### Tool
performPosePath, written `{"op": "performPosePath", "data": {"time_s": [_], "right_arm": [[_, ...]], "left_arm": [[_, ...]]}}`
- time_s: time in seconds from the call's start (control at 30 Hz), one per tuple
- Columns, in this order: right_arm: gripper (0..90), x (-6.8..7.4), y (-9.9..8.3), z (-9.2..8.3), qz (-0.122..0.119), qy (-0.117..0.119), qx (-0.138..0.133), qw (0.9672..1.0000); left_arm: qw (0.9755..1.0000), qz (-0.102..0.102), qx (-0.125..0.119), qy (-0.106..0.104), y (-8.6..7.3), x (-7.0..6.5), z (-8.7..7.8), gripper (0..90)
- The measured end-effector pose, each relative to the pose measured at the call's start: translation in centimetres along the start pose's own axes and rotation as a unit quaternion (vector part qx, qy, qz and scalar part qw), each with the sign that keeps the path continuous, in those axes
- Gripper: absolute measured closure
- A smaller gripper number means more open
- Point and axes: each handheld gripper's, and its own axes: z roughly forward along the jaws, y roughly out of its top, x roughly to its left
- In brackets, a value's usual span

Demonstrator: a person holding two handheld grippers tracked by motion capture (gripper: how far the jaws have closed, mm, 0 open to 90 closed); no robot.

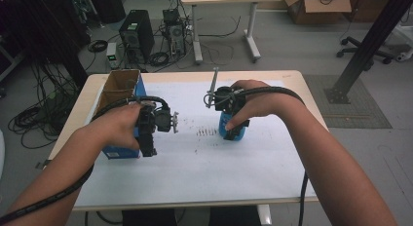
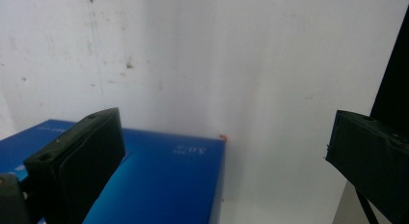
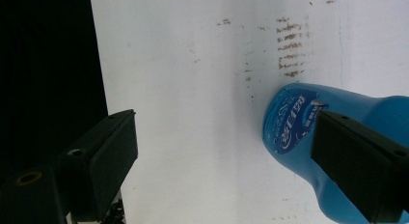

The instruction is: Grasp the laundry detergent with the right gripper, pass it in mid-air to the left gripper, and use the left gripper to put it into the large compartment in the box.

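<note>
A blue bottle (image 1: 227, 132) with a printed label stands near the middle of the white sheet (image 1: 204, 162). My right gripper (image 1: 236, 121) hangs over it from above. In the right gripper view the blue bottle (image 3: 294, 122) sits by the right jaw, far from the left one, and the right gripper (image 3: 224, 137) is open. A blue box (image 1: 119, 150) with a cardboard inside stands at the table's left. My left gripper (image 1: 148, 149) points down beside its right wall. The left gripper (image 2: 224, 137) is open, with the blue box (image 2: 164, 180) beneath its left jaw.
Rows of dark smudges (image 1: 207, 132) mark the sheet between the two grippers. The wooden table edge (image 1: 195, 75) runs along the far side. On the floor beyond are computer towers (image 1: 136, 33), cables and a desk leg (image 1: 252, 31).
</note>
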Motion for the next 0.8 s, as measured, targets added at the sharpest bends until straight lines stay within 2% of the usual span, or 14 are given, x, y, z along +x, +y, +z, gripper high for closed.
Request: {"op": "performPosePath", "data": {"time_s": [0.2,0.57,0.77,0.8], "right_arm": [[9.6,-0.2,-0.5,-0.1,0.002,-0.001,-0.005,1.0000],[9.4,-0.2,-1.3,0.9,0.006,0.004,-0.016,0.9998],[9.7,0.4,-2.3,1.4,0.016,0.009,-0.017,0.9997],[9.7,0.4,-2.3,1.4,0.016,0.009,-0.017,0.9997]], "left_arm": [[0.9998,0.003,-0.014,-0.014,0.4,0.3,-0.2,0.2],[0.9998,0.008,-0.013,-0.011,0.3,0.4,-0.1,0.2],[0.9998,0.005,-0.015,-0.016,0.2,0.4,0.0,0.2],[0.9998,0.010,-0.013,-0.014,0.2,0.4,-0.1,0.2]]}}
